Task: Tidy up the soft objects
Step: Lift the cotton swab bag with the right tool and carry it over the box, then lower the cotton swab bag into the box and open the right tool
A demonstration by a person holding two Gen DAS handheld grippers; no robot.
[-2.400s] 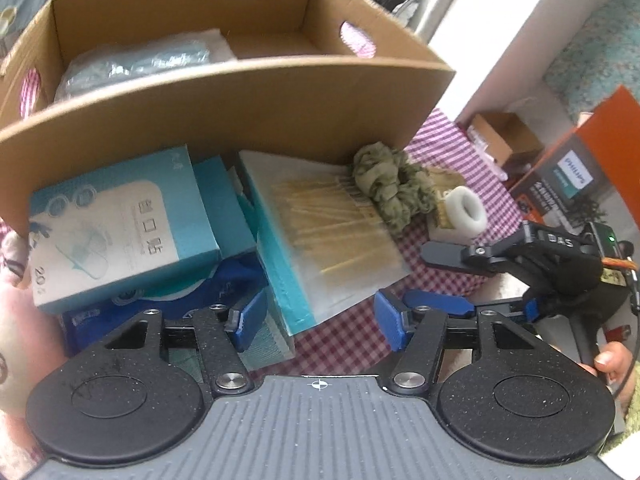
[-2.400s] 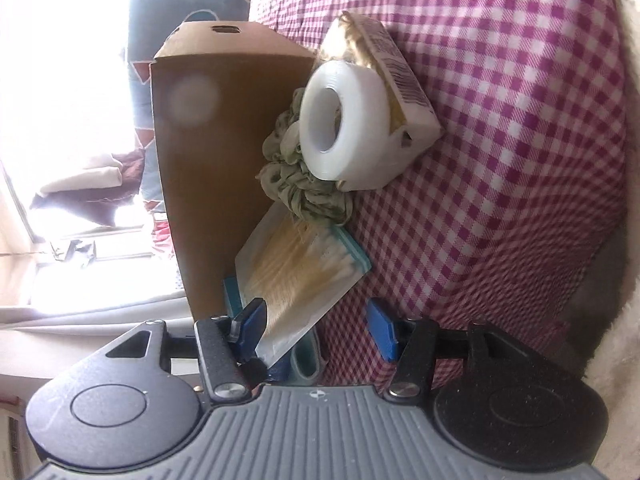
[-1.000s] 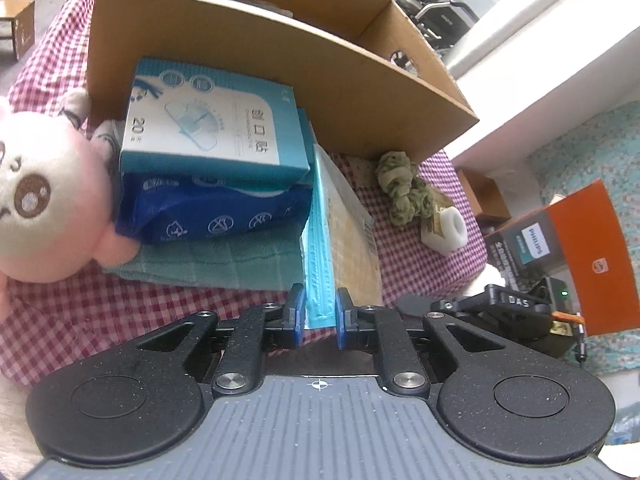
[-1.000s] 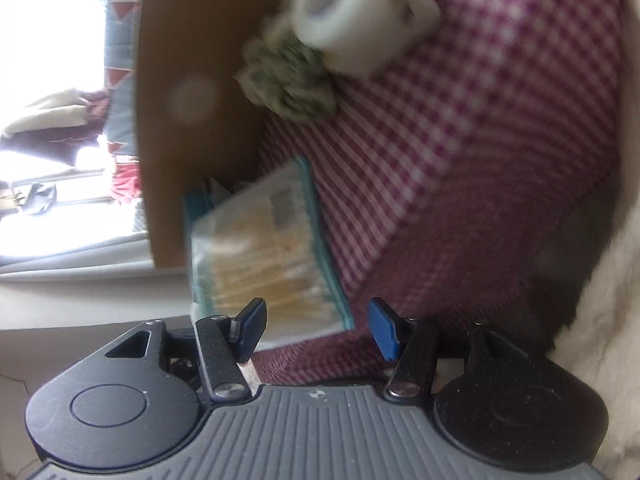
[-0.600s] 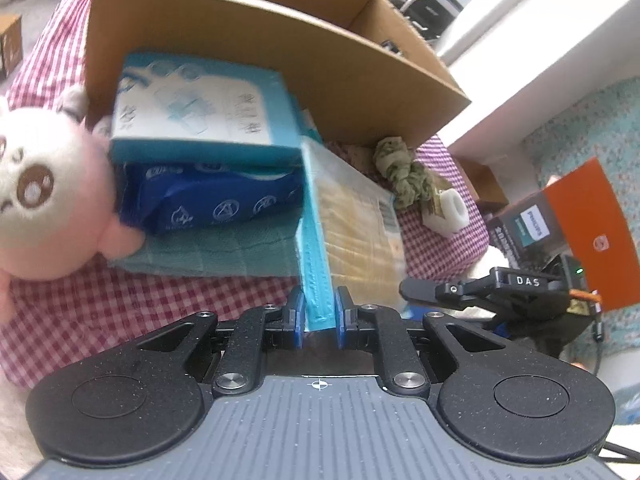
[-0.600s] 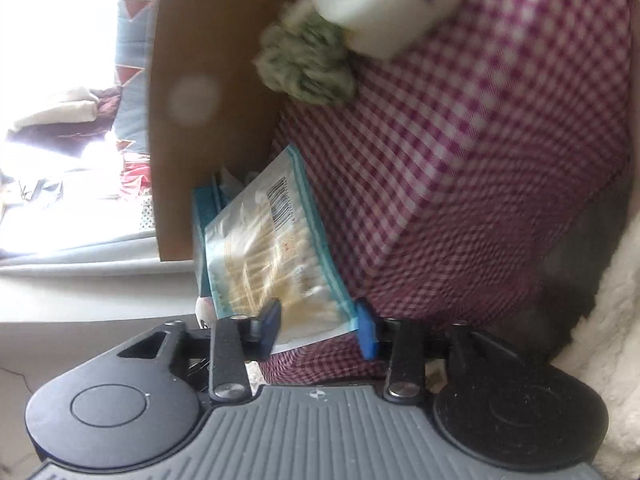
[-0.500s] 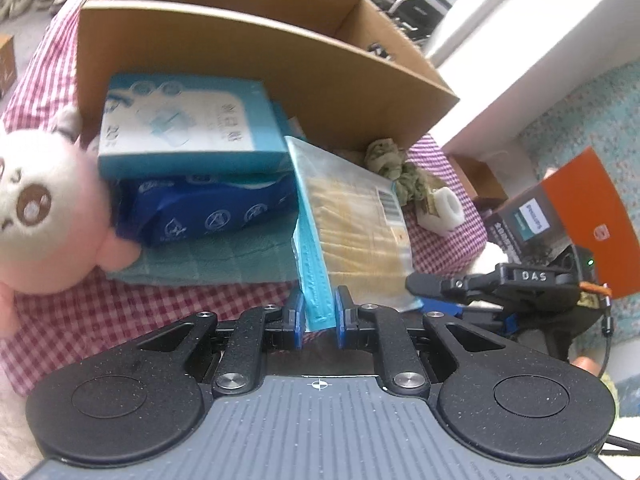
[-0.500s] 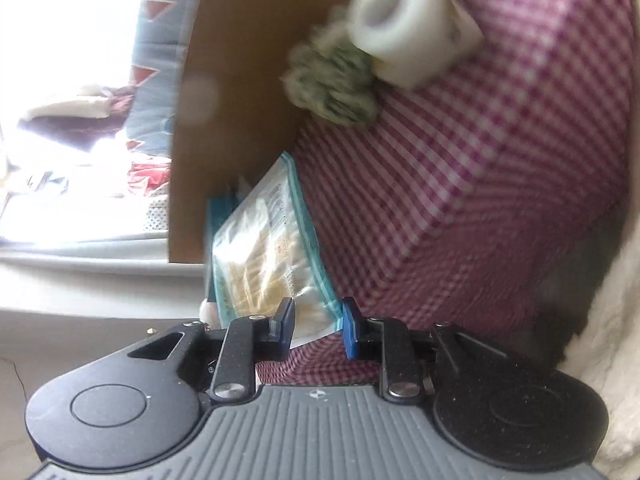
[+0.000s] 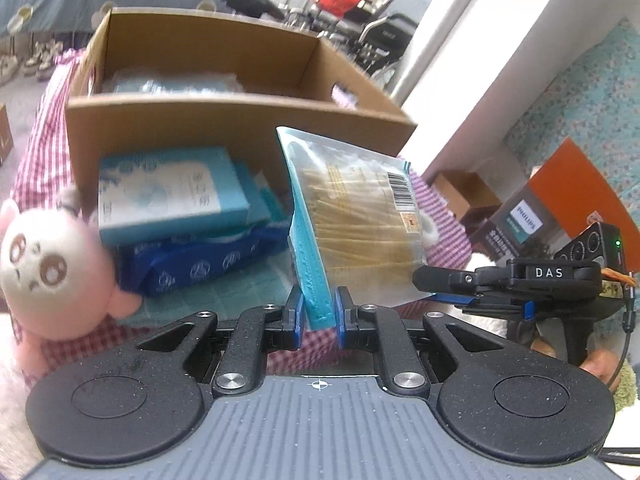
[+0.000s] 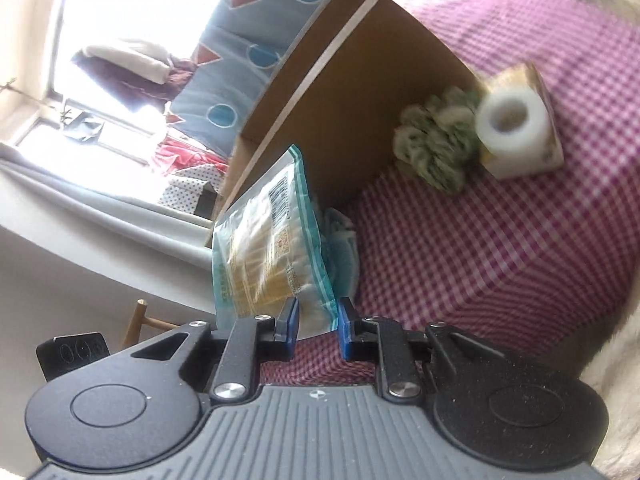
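A clear bag of cotton swabs [image 9: 352, 216] with a teal edge hangs lifted in front of the cardboard box [image 9: 224, 128]. My left gripper [image 9: 318, 318] is shut on the bag's teal edge. My right gripper [image 10: 317, 322] has the bag's [image 10: 268, 248] lower corner between its pads; its jaws are still closing and pinch that corner. In the left wrist view the right gripper [image 9: 436, 284] reaches in from the right onto the bag. A pink plush toy [image 9: 52, 264] sits at the left, and a green scrunchie [image 10: 436, 144] lies by the box wall [image 10: 352, 120].
A teal carton [image 9: 168, 196] rests on a blue tissue pack [image 9: 200, 268] over a green cloth [image 9: 240, 292]. A white tape roll [image 10: 510, 120] lies on a small pack beside the scrunchie. An orange carton [image 9: 560, 200] stands off the checked tablecloth [image 10: 500, 240].
The bag has come up off the table and stands more upright. The right gripper's jaws narrowed onto its corner and rose with it. The left gripper kept its hold.
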